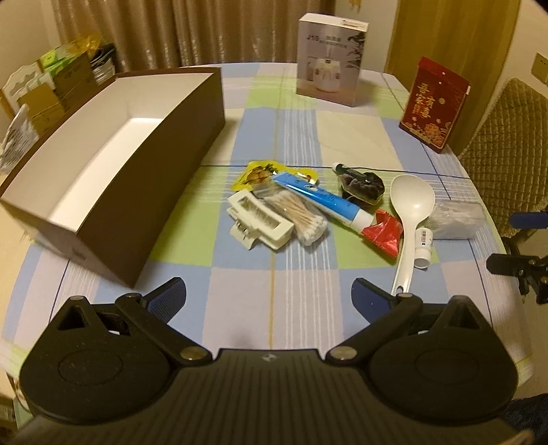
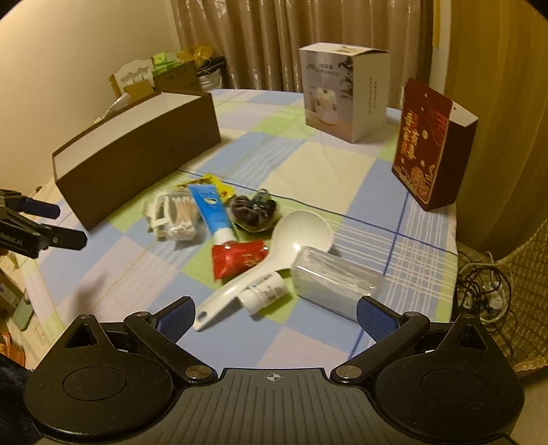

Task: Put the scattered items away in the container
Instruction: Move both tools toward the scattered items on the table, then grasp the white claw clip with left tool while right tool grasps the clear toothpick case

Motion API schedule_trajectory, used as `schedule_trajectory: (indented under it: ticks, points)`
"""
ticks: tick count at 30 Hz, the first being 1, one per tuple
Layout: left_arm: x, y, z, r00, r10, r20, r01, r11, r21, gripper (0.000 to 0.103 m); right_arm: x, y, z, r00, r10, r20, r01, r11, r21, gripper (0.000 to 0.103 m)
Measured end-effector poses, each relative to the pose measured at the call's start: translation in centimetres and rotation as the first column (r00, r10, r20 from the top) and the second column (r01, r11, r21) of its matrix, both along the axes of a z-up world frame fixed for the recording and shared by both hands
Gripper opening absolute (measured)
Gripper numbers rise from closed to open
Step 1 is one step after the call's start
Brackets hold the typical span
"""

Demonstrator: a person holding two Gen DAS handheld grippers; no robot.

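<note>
Right of the brown box (image 1: 113, 164), nothing yet inside: clip, swabs, blue tube (image 1: 325, 200), white spoon (image 2: 274, 263) lying heaped on the checked cloth. Left gripper (image 1: 269, 299) and right gripper (image 2: 275, 318) are hovering wide open, both empty. Spoon is lying flat, handle toward the right gripper, bowl pointing away; closing across the handle (not along it) looks advisable.

A round table (image 1: 274, 342) covered in a blue, green and cream checked cloth (image 2: 308, 164) stands in a warmly lit room. Beige pleated curtains (image 1: 191, 30) hang behind it, beside a plain cream wall (image 2: 85, 44). Stacked cardboard boxes (image 1: 58, 85) and bags crowd the far left corner. A chair with a quilted tan cover (image 1: 510, 143) sits at the right edge, where tangled cables (image 2: 483, 291) lie on the floor.
</note>
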State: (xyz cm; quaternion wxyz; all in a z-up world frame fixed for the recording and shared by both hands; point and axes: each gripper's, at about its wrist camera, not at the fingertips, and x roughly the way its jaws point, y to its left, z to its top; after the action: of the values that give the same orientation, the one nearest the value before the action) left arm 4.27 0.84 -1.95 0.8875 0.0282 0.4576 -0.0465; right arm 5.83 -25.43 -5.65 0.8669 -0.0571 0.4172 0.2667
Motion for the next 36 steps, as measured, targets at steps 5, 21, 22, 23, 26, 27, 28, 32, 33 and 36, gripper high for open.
schedule_trajectory:
  ticks: [5, 21, 22, 23, 26, 27, 28, 32, 33, 36]
  points:
    - [1.6, 0.3, -0.7, 1.000, -0.023, -0.002, 0.023, 1.000, -0.002, 0.097, 1.3, -0.8, -0.7, 0.999, 0.025, 0.022, -0.024, 0.999, -0.032, 0.103]
    - [7.0, 1.0, -3.3, 0.997, 0.008, -0.071, -0.007, 1.000, 0.004, 0.091, 6.8, -1.9, -4.6, 0.946, 0.321, 0.039, -0.307, 0.929, -0.206, 0.078]
    - [7.3, 1.0, -3.5, 0.997, 0.010, -0.075, -0.009, 1.000, 0.005, 0.090, 7.1, -1.9, -4.8, 0.944, 0.328, 0.032, -0.315, 0.927, -0.204, 0.078]
    - [7.5, 1.0, -3.6, 0.997, 0.012, -0.079, -0.012, 1.000, 0.006, 0.090, 7.3, -1.8, -4.9, 0.942, 0.335, 0.027, -0.323, 0.925, -0.200, 0.078]
    - [8.2, 1.1, -4.0, 0.996, 0.017, -0.089, -0.017, 1.000, 0.002, 0.087, 7.7, -1.6, -5.3, 0.938, 0.345, 0.002, -0.339, 0.922, -0.190, 0.059]
    - [8.4, 1.2, -4.2, 0.996, 0.020, -0.092, -0.020, 1.000, 0.000, 0.086, 7.8, -1.6, -5.3, 0.940, 0.342, -0.003, -0.336, 0.923, -0.187, 0.057]
    - [8.7, 1.2, -4.4, 0.995, 0.023, -0.096, -0.024, 1.000, -0.004, 0.085, 7.7, -1.6, -5.4, 0.942, 0.334, -0.014, -0.331, 0.927, -0.178, 0.056]
    - [9.8, 1.2, -5.0, 0.994, 0.032, -0.104, -0.034, 0.999, -0.018, 0.081, 7.7, -1.7, -5.5, 0.959, 0.270, -0.084, -0.280, 0.945, -0.166, 0.036]
    - [10.0, 1.3, -5.2, 0.994, 0.036, -0.105, -0.039, 0.999, -0.020, 0.080, 7.6, -1.7, -5.5, 0.963, 0.252, -0.091, -0.264, 0.950, -0.168, 0.035]
    - [10.9, 1.3, -5.8, 0.992, 0.054, -0.114, -0.058, 0.998, -0.032, 0.077, 7.1, -1.9, -5.5, 0.973, 0.205, -0.108, -0.220, 0.962, -0.161, 0.035]
